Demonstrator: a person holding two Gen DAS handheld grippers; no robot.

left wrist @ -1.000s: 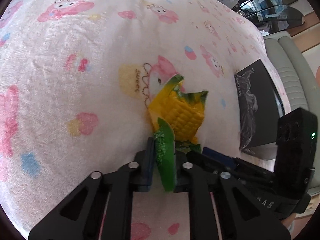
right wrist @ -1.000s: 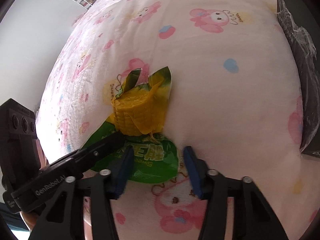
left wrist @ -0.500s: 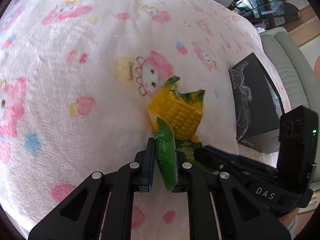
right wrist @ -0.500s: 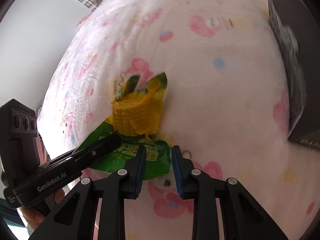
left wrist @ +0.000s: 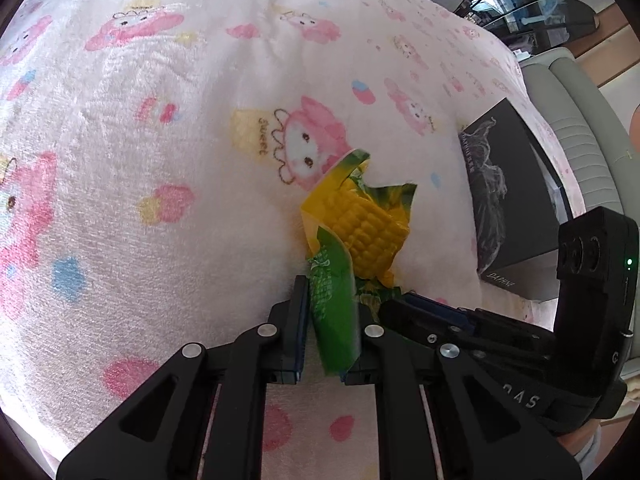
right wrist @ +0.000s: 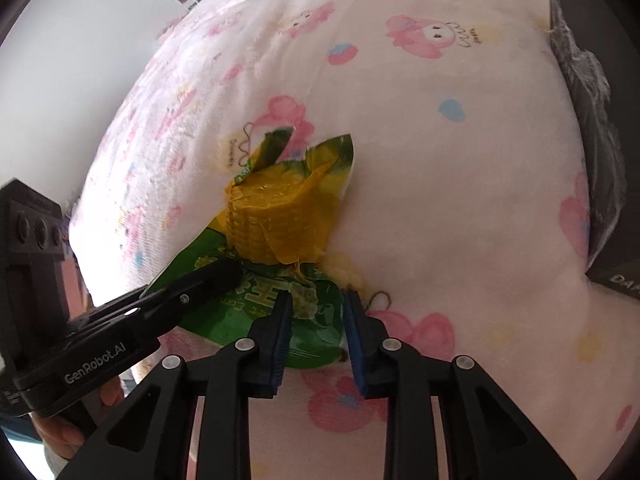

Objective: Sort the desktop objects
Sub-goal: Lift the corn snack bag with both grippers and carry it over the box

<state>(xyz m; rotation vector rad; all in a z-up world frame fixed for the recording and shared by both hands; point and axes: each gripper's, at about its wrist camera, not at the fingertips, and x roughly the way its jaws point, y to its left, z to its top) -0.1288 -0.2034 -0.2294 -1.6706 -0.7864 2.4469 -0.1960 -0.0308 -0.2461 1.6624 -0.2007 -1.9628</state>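
Corn packet (left wrist: 360,232): a torn green and yellow wrapper with a yellow cob showing through the opened top, lying on the pink cartoon-print blanket (left wrist: 160,120) near its middle, over a printed rabbit figure. Left claw (left wrist: 332,320): clamped on the green lower edge of the packet, which stands pinched upright between its two black fingers; this grip is the same as one second ago and half a second ago. Right claw (right wrist: 314,320): fingers apart, straddling the lower right corner of the green wrapper, blue pads on either side of it; whether the pads touch the plastic cannot be told. Change noted: one second ago the right claw stood wide open around that corner, half a second ago its fingers had drawn close together, and now they stand parted again at a middling gap. The packet has kept its spot on the blanket across all three moments, with the torn flaps pointing away from both claws. In the right wrist view the left claw's finger (right wrist: 200,280) lies across the wrapper's left side, just below the cob. Black box (left wrist: 508,200): flat, with pale wispy artwork on its lid, resting on the blanket to the right of the packet, apart from it; its place is unchanged. A hand (right wrist: 60,432) holds the left device at the lower left edge of the right wrist view.
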